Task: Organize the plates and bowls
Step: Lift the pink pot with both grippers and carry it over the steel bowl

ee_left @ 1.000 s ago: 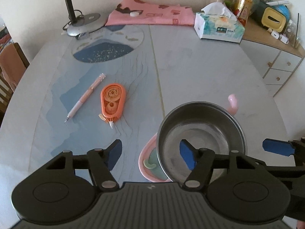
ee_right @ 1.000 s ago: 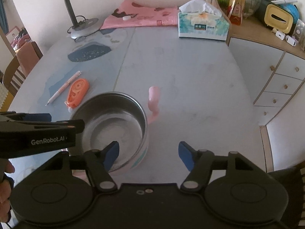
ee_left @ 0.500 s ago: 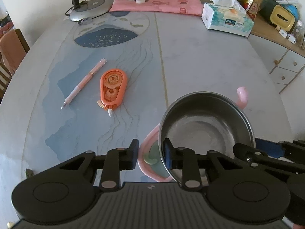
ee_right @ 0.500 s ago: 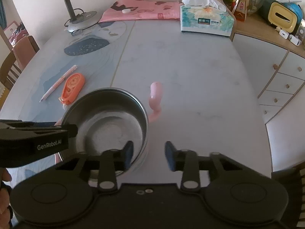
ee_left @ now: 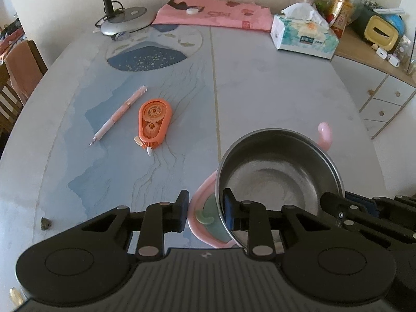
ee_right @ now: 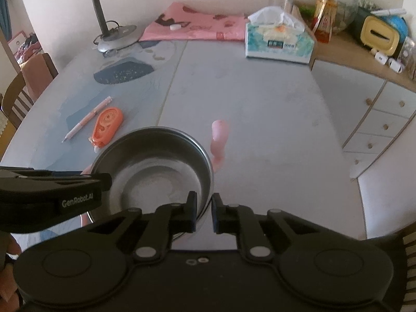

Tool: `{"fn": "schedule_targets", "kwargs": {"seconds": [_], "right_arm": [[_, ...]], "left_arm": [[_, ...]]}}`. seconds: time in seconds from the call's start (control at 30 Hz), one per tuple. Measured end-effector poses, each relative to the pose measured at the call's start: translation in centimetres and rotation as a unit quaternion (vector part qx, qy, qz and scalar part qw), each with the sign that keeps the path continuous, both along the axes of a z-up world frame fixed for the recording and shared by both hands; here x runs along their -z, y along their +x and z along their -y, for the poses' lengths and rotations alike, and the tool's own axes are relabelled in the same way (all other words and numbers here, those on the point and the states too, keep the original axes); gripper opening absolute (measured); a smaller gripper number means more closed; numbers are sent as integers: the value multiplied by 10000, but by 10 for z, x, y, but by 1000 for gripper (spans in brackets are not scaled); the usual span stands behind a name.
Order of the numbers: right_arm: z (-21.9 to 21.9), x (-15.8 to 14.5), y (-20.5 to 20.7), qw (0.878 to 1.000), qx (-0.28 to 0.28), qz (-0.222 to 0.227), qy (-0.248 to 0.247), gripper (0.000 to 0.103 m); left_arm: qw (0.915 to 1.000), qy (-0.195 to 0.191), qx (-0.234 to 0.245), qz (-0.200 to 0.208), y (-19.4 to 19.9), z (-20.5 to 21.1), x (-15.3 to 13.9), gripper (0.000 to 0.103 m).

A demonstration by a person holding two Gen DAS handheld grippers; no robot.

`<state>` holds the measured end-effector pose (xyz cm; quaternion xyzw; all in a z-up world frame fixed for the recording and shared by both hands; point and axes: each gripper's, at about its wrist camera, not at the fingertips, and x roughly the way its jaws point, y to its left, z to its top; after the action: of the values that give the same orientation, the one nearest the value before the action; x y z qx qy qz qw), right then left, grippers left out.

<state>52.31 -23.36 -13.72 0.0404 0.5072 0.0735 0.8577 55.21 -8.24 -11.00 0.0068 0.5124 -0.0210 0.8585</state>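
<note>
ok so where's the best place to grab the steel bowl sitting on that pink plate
By its thin upright rim, from above, one finger inside and one outside. The steel bowl is wide, smooth and round, so only the wall fits between the fingers. The left gripper and right gripper already pinch opposite sides this way, over the pink plate.

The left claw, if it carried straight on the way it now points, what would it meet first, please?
Probably the pink plate beneath the steel bowl, whose rim the left claw already straddles; depth is uncertain.
</note>
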Motion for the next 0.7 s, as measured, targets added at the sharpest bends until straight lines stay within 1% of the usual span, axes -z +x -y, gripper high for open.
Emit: {"fn": "schedule_targets", "kwargs": {"seconds": [0.1, 0.3, 0.4, 0.5, 0.6, 0.7], "right_arm": [[7, -8, -10, 10000, 61, -33, 57, 11], [16, -36, -41, 9999, 57, 103, 5, 11], [20, -51, -57, 9998, 57, 200, -20, 11], [25, -67, -75, 9996, 65, 272, -17, 11], [29, -83, -98, 9994, -3, 353, -47, 11], [33, -96, -120, 9994, -32, 352, -26, 11]], "left_arm": [[9999, 1, 98, -25, -12, 5, -11, 26], [9998, -19, 194, 102, -46, 14, -38, 26], [9994, 6, 275, 230, -64, 19, -54, 26], [9990, -22, 337, 281, -84, 23, -70, 26], [9989, -66, 416, 221, -107, 24, -83, 26], [9984, -97, 481, 286, -131, 24, -96, 26]]}}
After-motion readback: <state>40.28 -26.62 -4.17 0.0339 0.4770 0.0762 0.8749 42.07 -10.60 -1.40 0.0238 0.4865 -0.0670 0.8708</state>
